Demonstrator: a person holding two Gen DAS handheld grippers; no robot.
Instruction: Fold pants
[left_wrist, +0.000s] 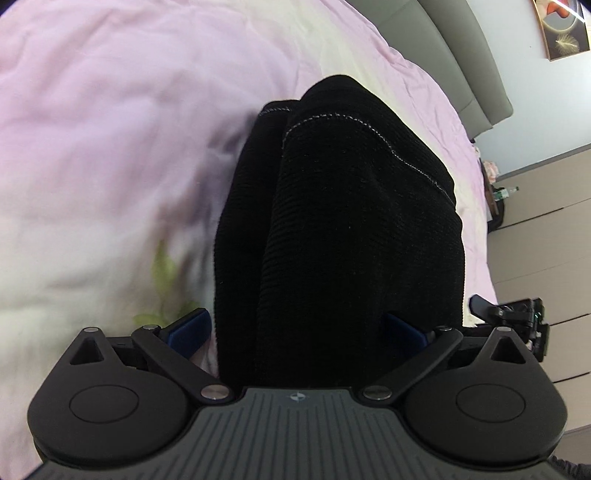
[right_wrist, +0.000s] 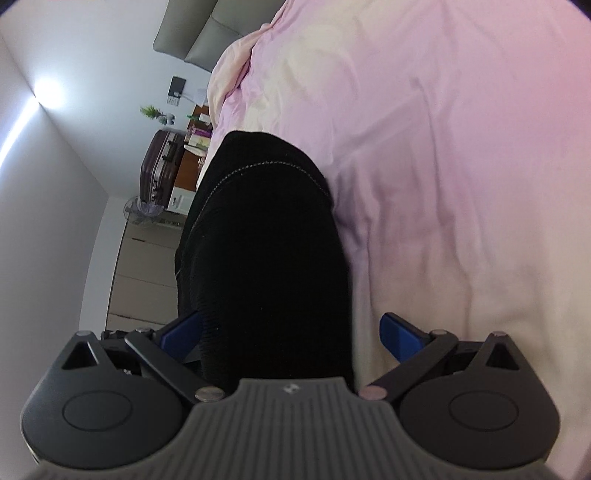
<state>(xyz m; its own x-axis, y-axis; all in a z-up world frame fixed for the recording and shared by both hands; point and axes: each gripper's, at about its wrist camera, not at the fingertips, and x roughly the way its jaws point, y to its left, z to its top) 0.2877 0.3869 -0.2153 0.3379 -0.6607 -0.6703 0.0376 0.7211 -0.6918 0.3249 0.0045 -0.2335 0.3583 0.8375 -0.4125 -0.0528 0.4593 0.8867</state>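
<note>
The black ribbed pants (left_wrist: 343, 229) with pale stitching hang in folds above the pink bed cover (left_wrist: 110, 129). My left gripper (left_wrist: 295, 328) has its blue fingers (left_wrist: 188, 326) spread wide with the cloth lying between them; no pinch shows. In the right wrist view the same pants (right_wrist: 266, 251) drape between the blue fingers (right_wrist: 400, 334) of my right gripper (right_wrist: 291, 332), also spread wide. The cloth covers the space between both pairs of fingers. The other gripper (left_wrist: 517, 317) shows at the right edge of the left wrist view.
A pink and cream duvet (right_wrist: 443, 166) covers the bed. A grey headboard (left_wrist: 461, 66) stands behind it. A maroon suitcase (right_wrist: 159, 170), a cluttered desk (right_wrist: 195, 147) and pale drawer fronts (right_wrist: 147, 258) stand beside the bed.
</note>
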